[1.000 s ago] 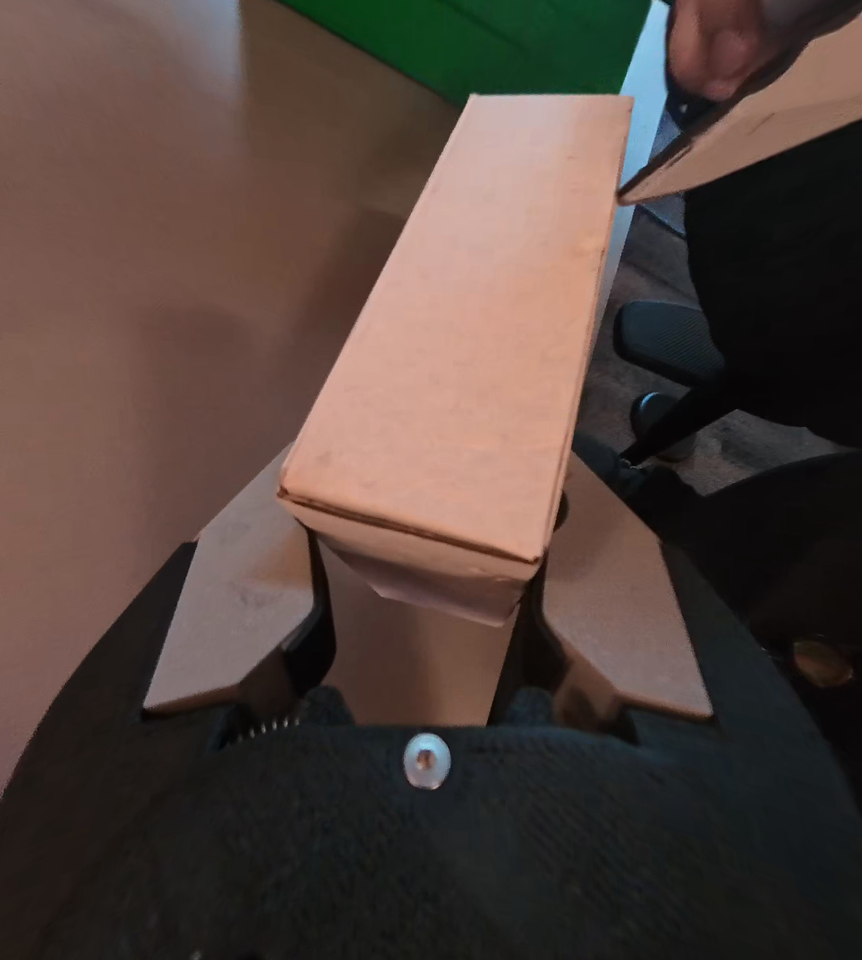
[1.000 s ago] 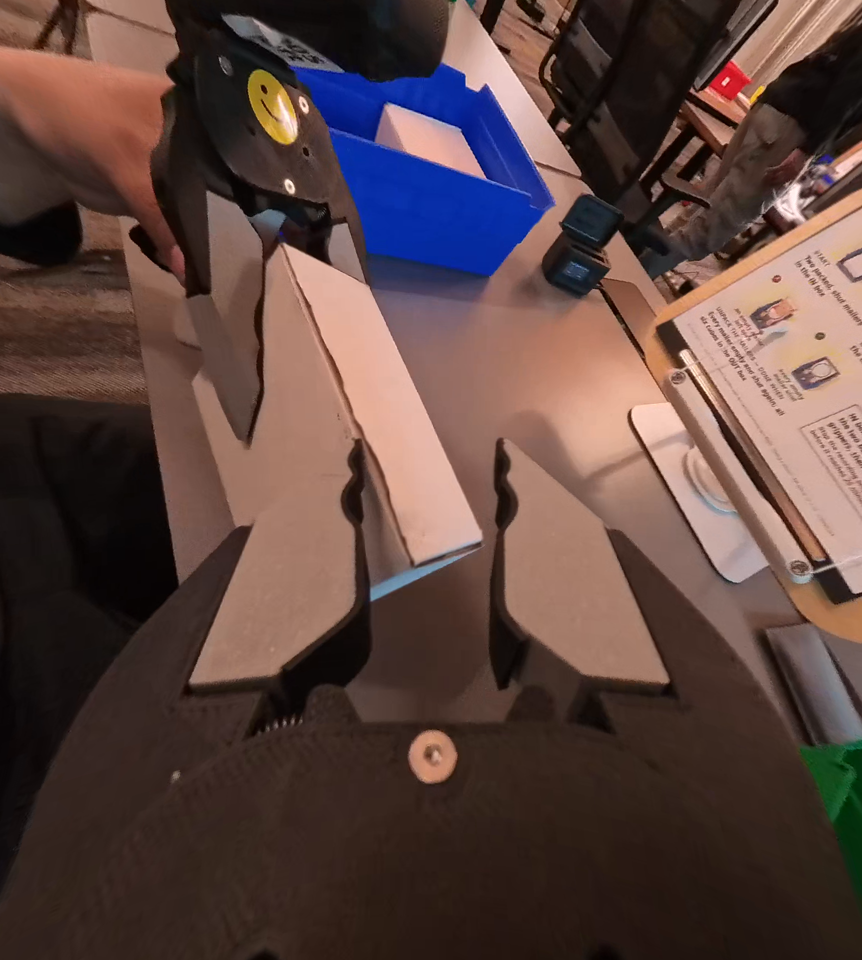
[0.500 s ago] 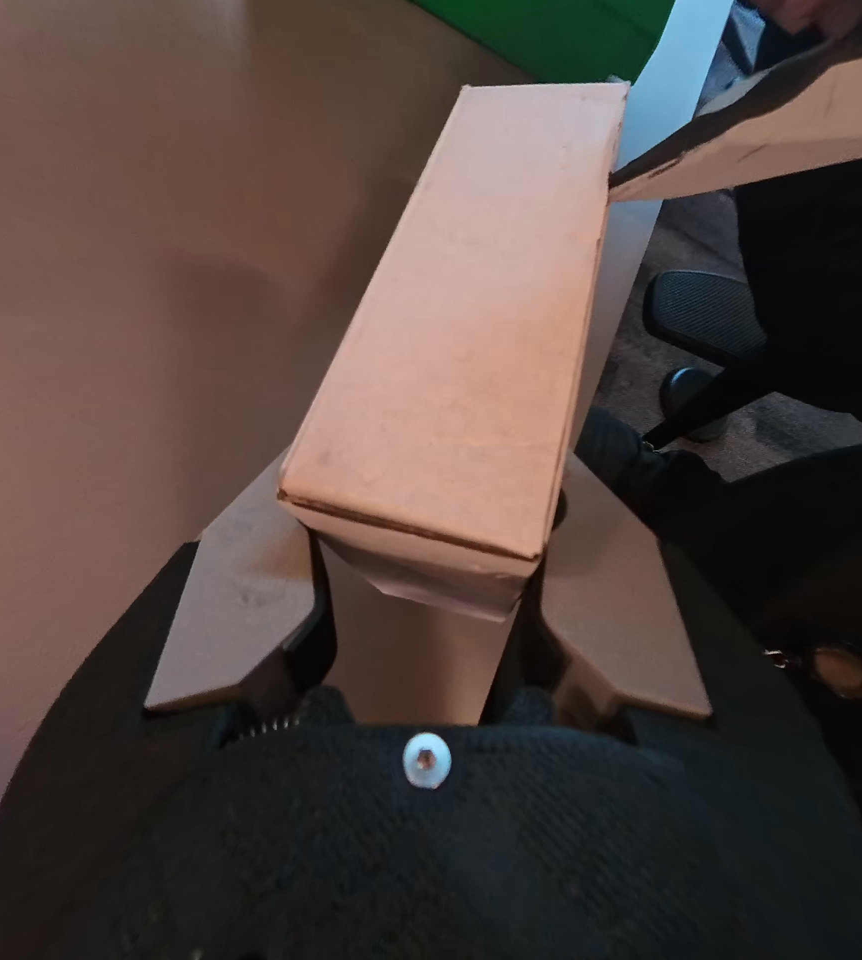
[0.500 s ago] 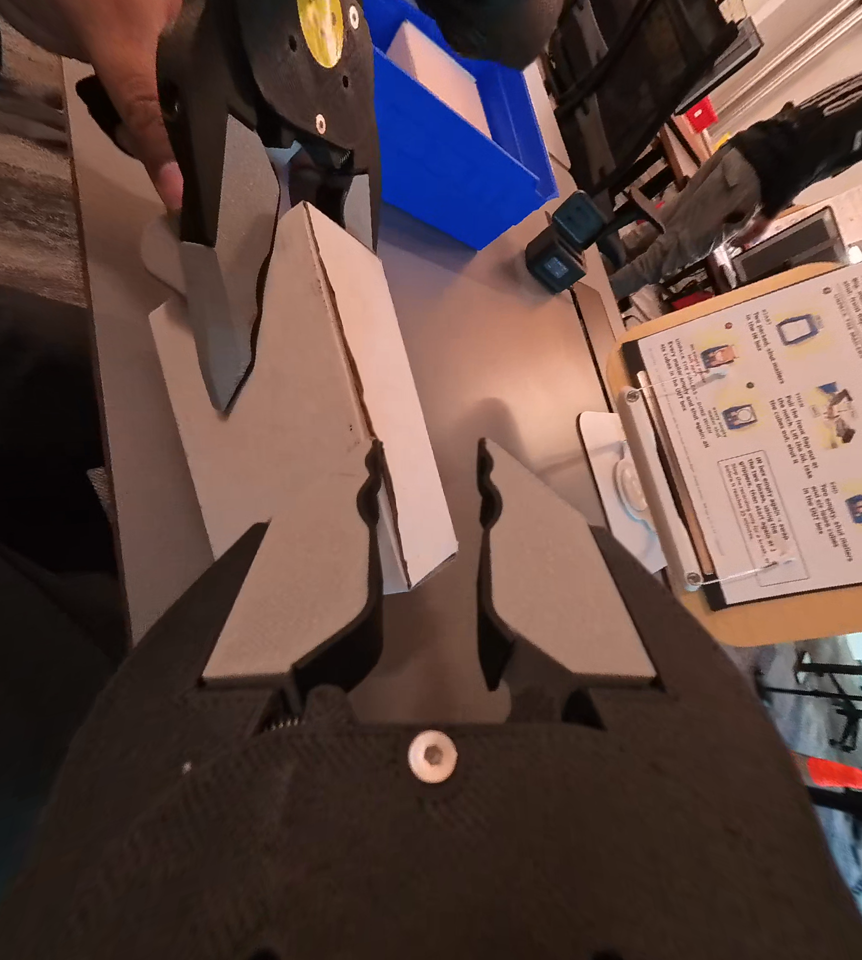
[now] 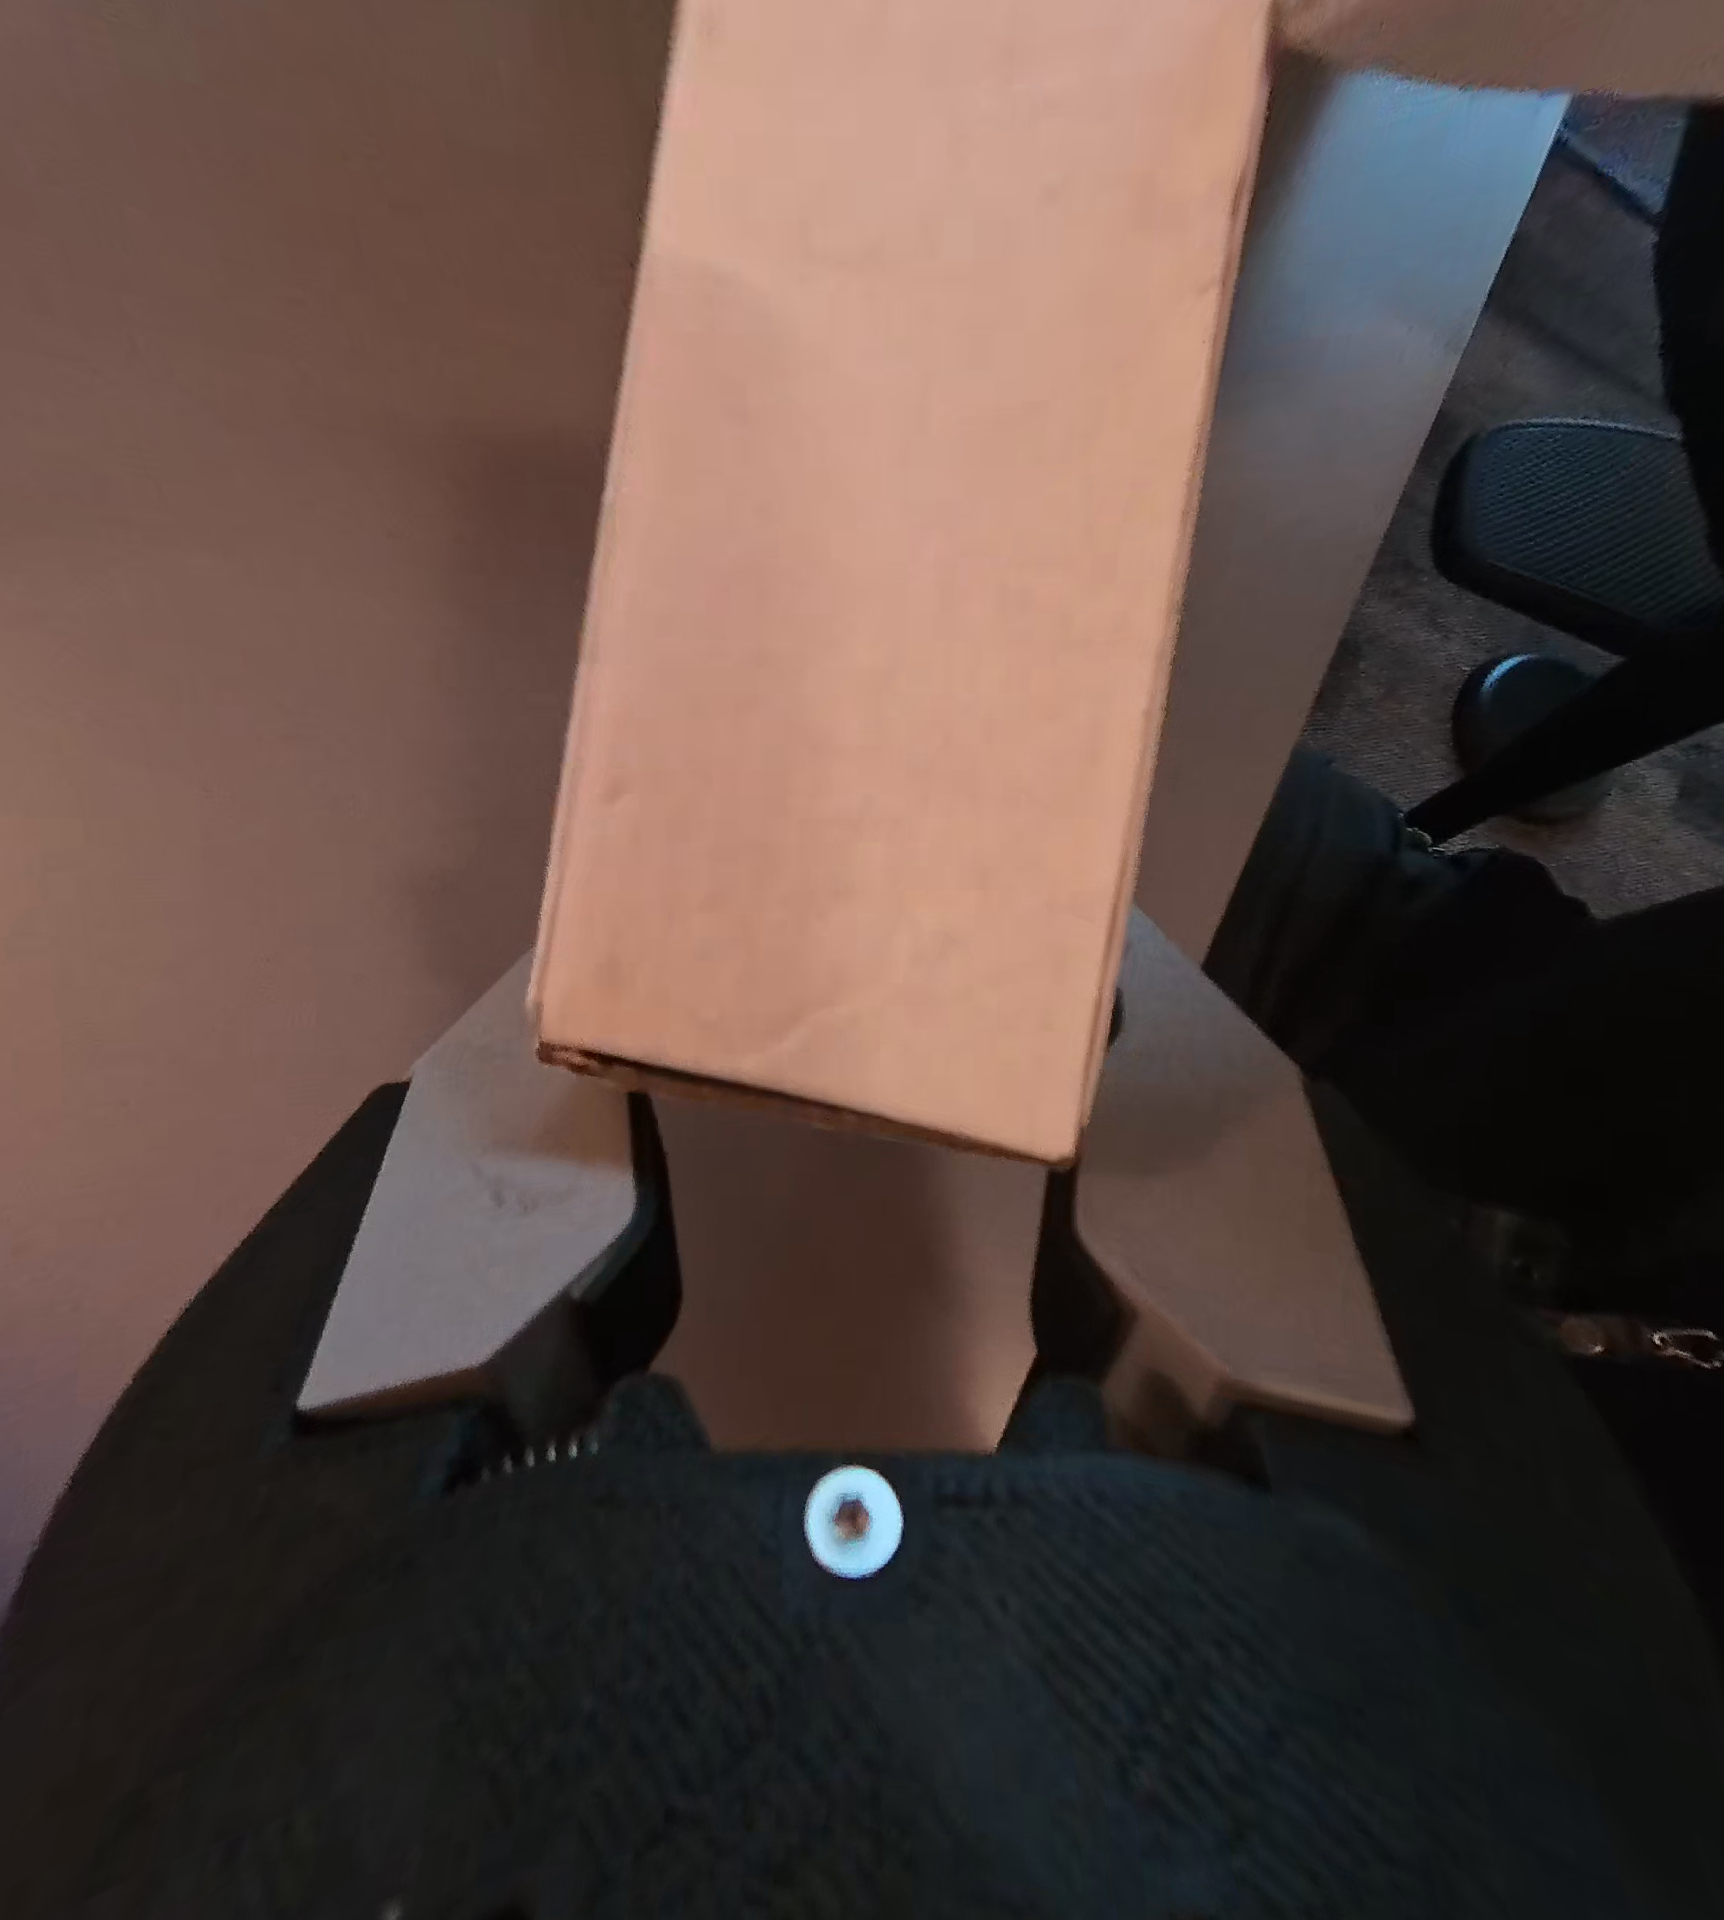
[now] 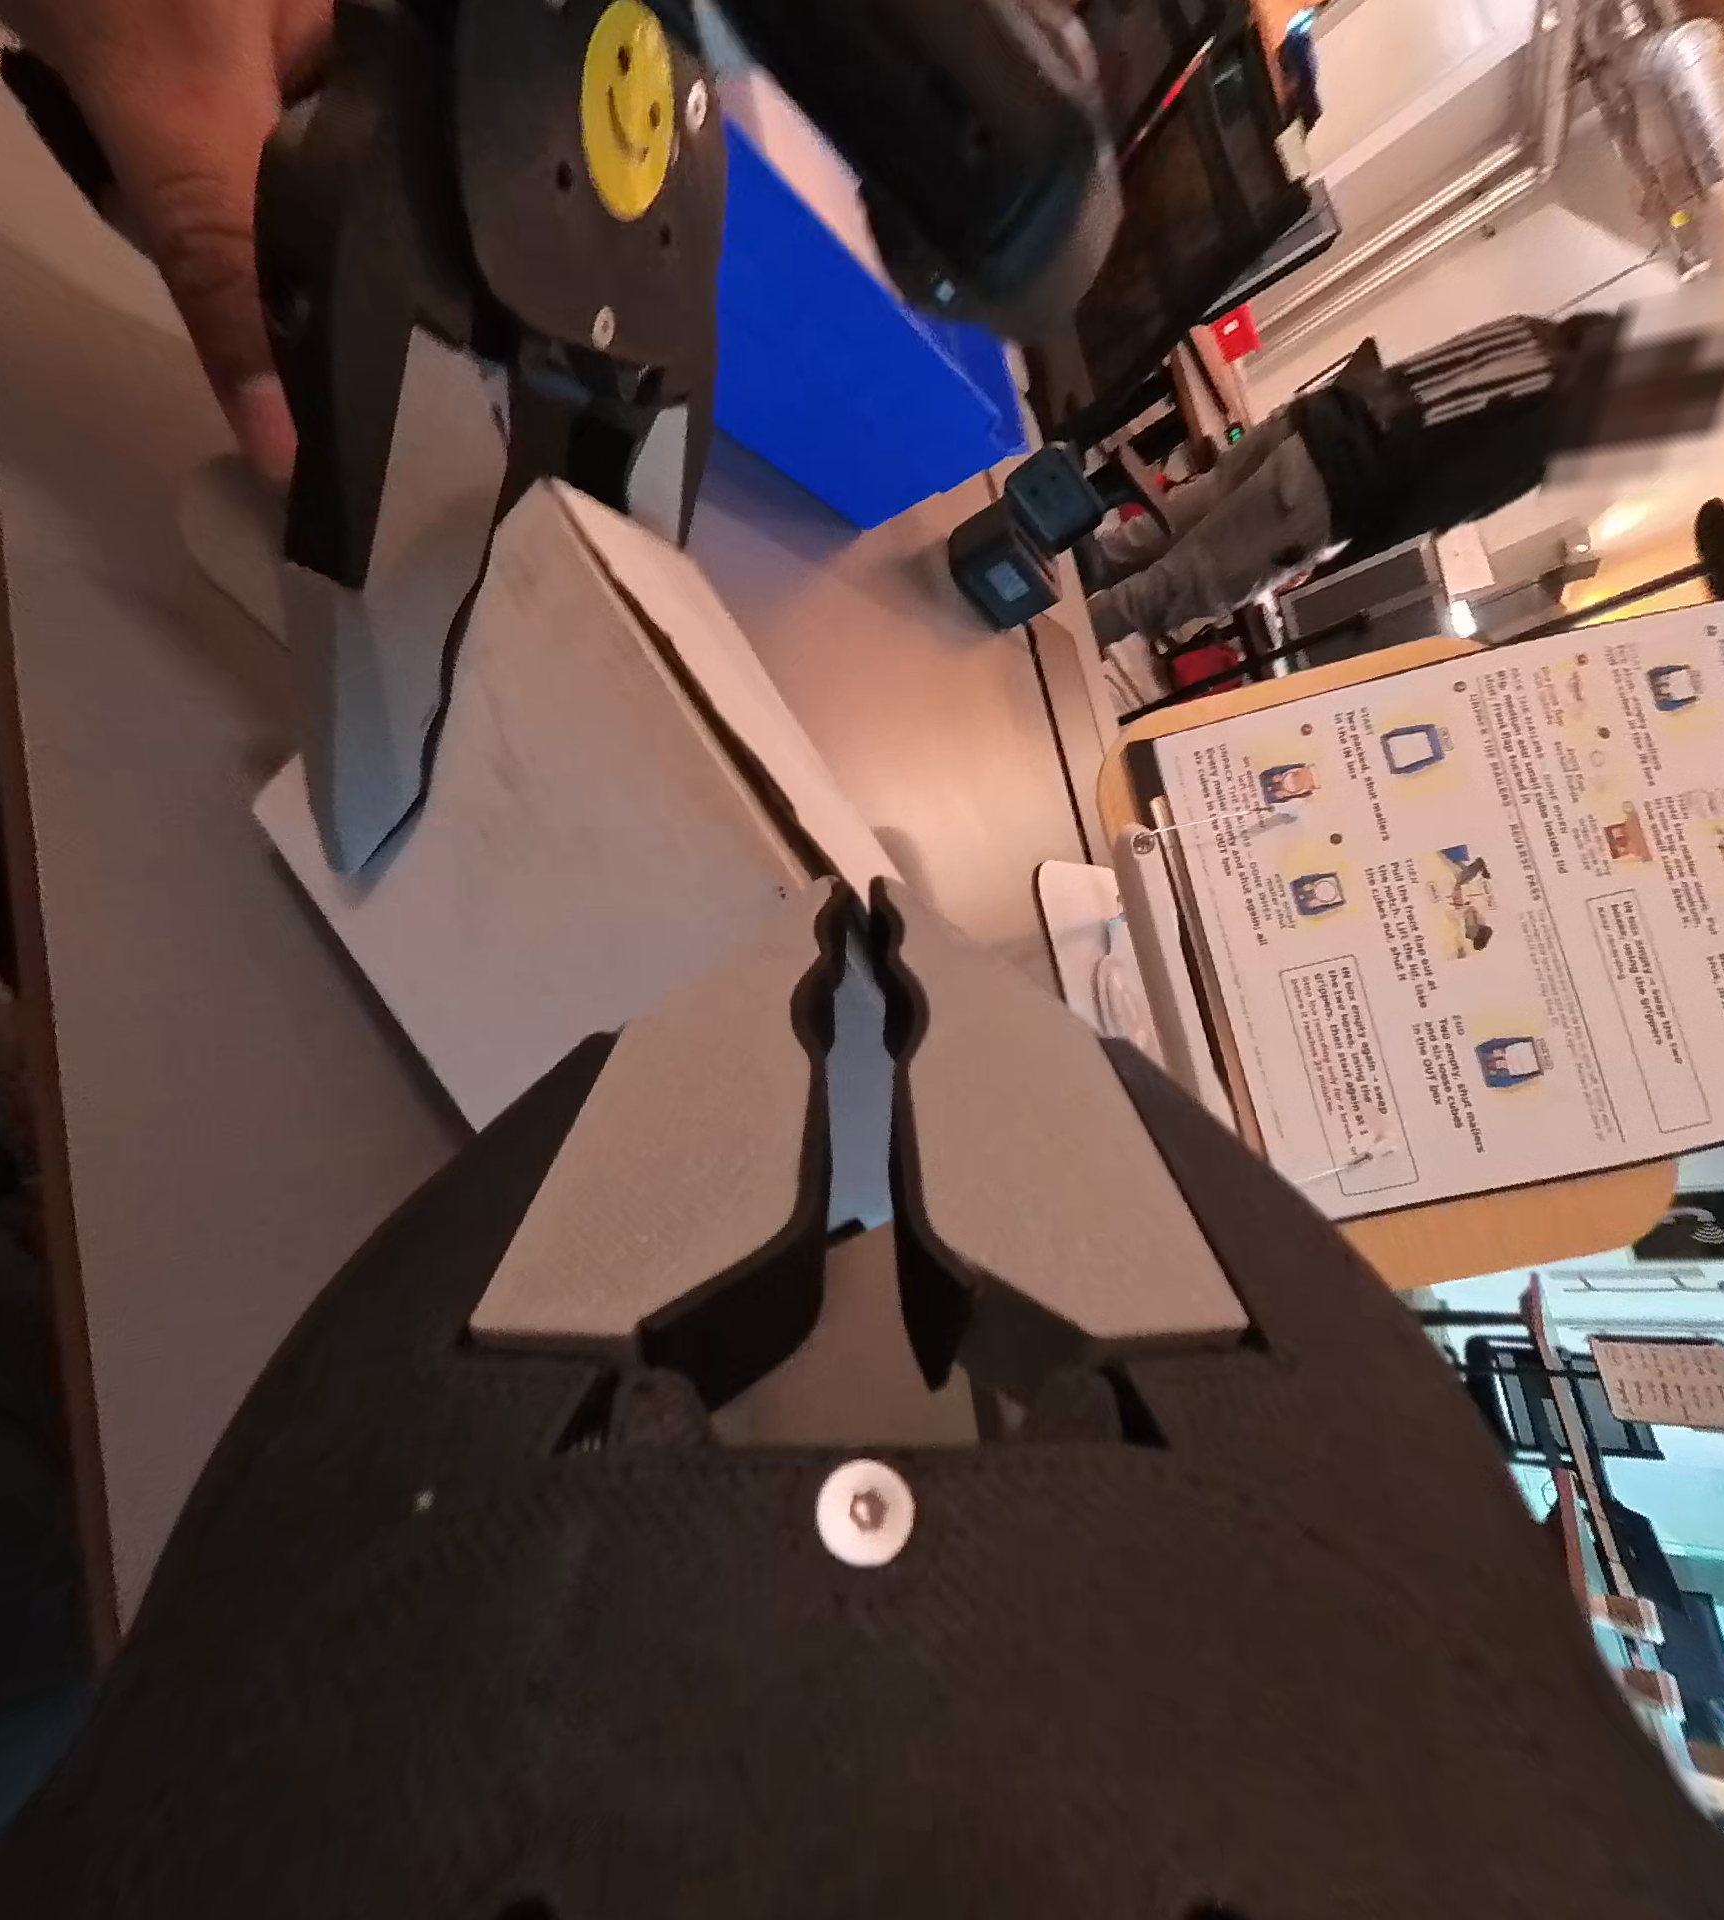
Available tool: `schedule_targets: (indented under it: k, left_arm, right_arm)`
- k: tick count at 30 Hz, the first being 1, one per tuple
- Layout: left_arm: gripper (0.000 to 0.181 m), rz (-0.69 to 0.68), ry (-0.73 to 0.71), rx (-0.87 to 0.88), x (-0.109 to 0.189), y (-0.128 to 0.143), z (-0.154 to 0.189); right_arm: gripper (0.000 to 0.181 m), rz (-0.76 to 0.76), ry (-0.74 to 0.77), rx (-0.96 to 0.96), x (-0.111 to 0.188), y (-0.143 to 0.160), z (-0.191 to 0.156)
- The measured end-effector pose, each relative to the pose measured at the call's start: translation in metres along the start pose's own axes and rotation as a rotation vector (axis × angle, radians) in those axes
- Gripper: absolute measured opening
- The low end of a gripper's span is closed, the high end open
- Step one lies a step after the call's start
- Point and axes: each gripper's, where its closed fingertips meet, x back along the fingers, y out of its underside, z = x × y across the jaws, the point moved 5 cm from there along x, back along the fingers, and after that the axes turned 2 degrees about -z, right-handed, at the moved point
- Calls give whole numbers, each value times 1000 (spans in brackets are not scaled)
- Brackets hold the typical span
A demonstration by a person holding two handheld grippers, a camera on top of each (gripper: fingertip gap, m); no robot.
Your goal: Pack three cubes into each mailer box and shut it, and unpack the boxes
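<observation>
Your left gripper [image 5: 837,1049] has its two fingers clamped on the sides of the cardboard mailer box [image 5: 899,582], gripping it at the near end so that the box runs away from the camera along the table [image 5: 214,520]. From the right wrist view you can see the same box [image 6: 567,831] lying closed near the table's front edge, with the left gripper [image 6: 515,582] standing over its far end, one grey finger [image 6: 370,727] flat against the side facing the camera. Your right gripper [image 6: 858,914] has its fingers drawn almost together, pinching a thin cardboard flap or edge at the near corner of the box; only a narrow slit shows between the tips. Your hand [image 6: 203,208] wraps the left gripper's handle, and a yellow smiley sticker [image 6: 627,125] sits on its black body. Beyond the box stands a blue bin [image 6: 837,353], with a small black device [image 6: 1024,551] just beside it on the table. To the right, a printed instruction sheet [image 6: 1492,894] is clipped on a wooden board [image 6: 1523,1226]. A black office chair [image 5: 1564,540] shows past the table's edge.
</observation>
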Motion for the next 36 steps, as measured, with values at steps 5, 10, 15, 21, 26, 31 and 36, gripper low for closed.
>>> schedule_targets:
  k: [5, 10, 15, 21, 26, 31, 36]
  left_arm:
    - [81, -5, 9, -3, -4, 0, 1]
    - [75, 122, 35, -42, 11, -14, 6]
    - [75, 124, 71, -86, 10, -14, 14]
    - [74, 112, 50, -99, 8, -15, 17]
    - [73, 57, -3, -118, 3, -9, 15]
    - [73, 60, -10, -94, 7, -6, 8]
    - [73, 51, -36, -98, 10, -4, 6]
  right_arm:
    - [2, 30, 32, -24, 1, -3, 5]
    - [0, -46, -13, 18, 0, 15, 0]
    - [6, 71, -95, -44, 5, 3, -4]
    - [6, 23, -53, 58, 8, 1, -8]
    - [11, -11, -24, 122, 6, -2, -12]
    - [0, -18, 18, 188, -3, -5, -18]
    - [0, -19, 50, 195, -7, -9, -18]
